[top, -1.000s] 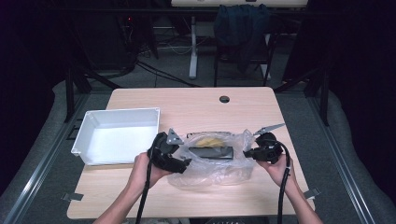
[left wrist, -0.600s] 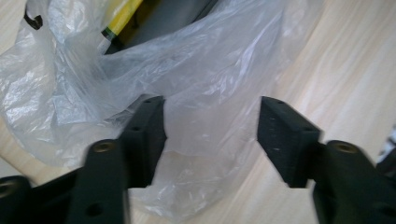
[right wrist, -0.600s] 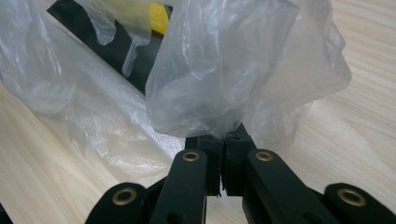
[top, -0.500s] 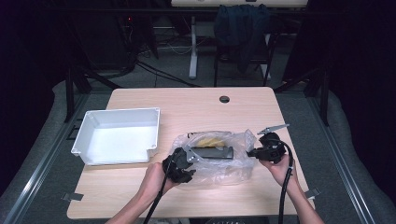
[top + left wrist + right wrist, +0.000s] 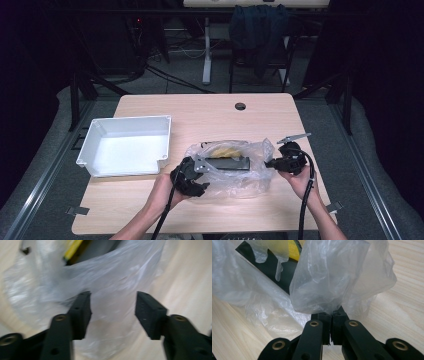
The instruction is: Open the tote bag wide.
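Note:
A clear plastic bag [image 5: 235, 175] lies on the wooden table [image 5: 200, 110], holding a flat black item [image 5: 227, 163] and something yellow [image 5: 227, 149]. My left gripper [image 5: 199, 169] is at the bag's left end. In the left gripper view its jaws [image 5: 112, 307] stand apart over loose bag film [image 5: 112, 277]. They have just been opening, and the pads do not press on the film. My right gripper [image 5: 272, 162] is at the bag's right end. In the right gripper view it [image 5: 332, 317] is shut on a bunched fold of the bag [image 5: 337, 277].
A white empty bin [image 5: 127, 120] stands on the table to the left of the bag. A cable hole [image 5: 240, 106] sits near the far edge. A chair with dark cloth [image 5: 260, 30] stands beyond the table. Bare wood lies in front of the bag.
My left gripper has moved down and a little right along the bag's left end, toward the table's front. Its jaws closed, then parted again. The right gripper has kept still, holding the bag.

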Demonstrator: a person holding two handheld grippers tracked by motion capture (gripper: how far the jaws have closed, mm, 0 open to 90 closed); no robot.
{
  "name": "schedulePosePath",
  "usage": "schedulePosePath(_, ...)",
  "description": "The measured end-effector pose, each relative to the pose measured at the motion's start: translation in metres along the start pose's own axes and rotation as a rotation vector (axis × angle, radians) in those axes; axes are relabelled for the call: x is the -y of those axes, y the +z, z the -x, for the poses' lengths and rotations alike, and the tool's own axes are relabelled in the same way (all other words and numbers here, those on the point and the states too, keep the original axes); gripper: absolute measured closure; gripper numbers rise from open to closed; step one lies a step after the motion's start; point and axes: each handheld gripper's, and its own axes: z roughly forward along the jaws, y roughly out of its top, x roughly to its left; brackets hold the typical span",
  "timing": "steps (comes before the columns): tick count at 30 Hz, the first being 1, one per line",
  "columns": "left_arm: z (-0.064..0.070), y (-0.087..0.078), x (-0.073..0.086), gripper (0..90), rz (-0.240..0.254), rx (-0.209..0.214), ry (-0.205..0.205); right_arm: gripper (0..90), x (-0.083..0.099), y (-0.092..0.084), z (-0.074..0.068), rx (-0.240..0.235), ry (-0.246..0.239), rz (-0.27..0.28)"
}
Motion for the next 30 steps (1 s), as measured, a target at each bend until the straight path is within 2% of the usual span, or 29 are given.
schedulePosePath(1, 0.003, 0.005, -0.002, 40.1, -0.023, -0.02, 0.023, 88.6, 0.0, 0.002, 0.0, -0.003, 0.007, 0.0)
schedulePosePath(3, 0.006, 0.014, -0.004, 41.0, -0.047, -0.057, 0.041, 88.6, 0.0, 0.006, -0.002, -0.004, -0.001, -0.018)
schedulePosePath(5, 0.009, 0.02, -0.006, 48.3, -0.072, -0.117, 0.08, 88.6, 0.0, 0.007, -0.004, 0.004, -0.012, -0.024)
schedulePosePath(10, 0.013, 0.032, -0.002, 78.4, -0.1, -0.19, 0.138, 88.6, -0.001, 0.008, -0.006, 0.007, -0.012, -0.024)
schedulePosePath(12, 0.012, 0.031, 0.0, 90.0, -0.099, -0.181, 0.142, 88.7, -0.001, 0.005, -0.006, 0.004, -0.005, -0.005)
schedulePosePath(13, 0.012, 0.03, 0.0, 90.0, -0.097, -0.18, 0.143, 88.7, -0.001, 0.003, -0.005, 0.003, -0.001, 0.002)
schedulePosePath(14, 0.01, 0.028, 0.001, 90.0, -0.086, -0.177, 0.135, 88.7, -0.002, 0.002, -0.004, 0.006, -0.002, 0.003)
schedulePosePath(16, 0.005, 0.022, 0.003, 90.0, -0.062, -0.156, 0.088, 88.7, -0.001, 0.002, -0.003, 0.013, 0.001, 0.007)
schedulePosePath(17, 0.003, 0.018, 0.005, 90.0, -0.051, -0.171, 0.075, 88.7, -0.001, 0.001, -0.003, 0.01, 0.003, 0.007)
schedulePosePath(21, -0.013, 0.006, 0.013, 90.0, -0.033, -0.189, 0.01, 88.7, 0.0, 0.0, -0.002, 0.026, 0.015, 0.016)
schedulePosePath(23, -0.021, 0.003, 0.017, 90.0, 0.001, -0.144, -0.039, 88.7, 0.0, 0.001, 0.0, 0.023, 0.02, 0.013)
schedulePosePath(24, -0.021, 0.003, 0.018, 84.4, 0.006, -0.124, -0.051, 88.7, 0.0, 0.002, 0.0, 0.02, 0.018, 0.011)
schedulePosePath(26, -0.021, 0.001, 0.019, 59.3, 0.013, -0.091, -0.053, 88.7, 0.0, 0.004, 0.001, 0.019, 0.021, 0.009)
schedulePosePath(27, -0.019, 0.0, 0.019, 51.6, 0.015, -0.072, -0.043, 88.6, 0.0, 0.005, 0.001, 0.019, 0.018, 0.001)
schedulePosePath(29, -0.014, 0.001, 0.019, 38.6, 0.025, -0.067, -0.029, 88.7, 0.0, 0.006, 0.002, 0.02, 0.024, -0.003)
schedulePosePath(30, -0.012, 0.004, 0.018, 33.9, 0.013, -0.052, -0.02, 88.7, 0.001, 0.007, 0.002, 0.02, 0.024, -0.007)
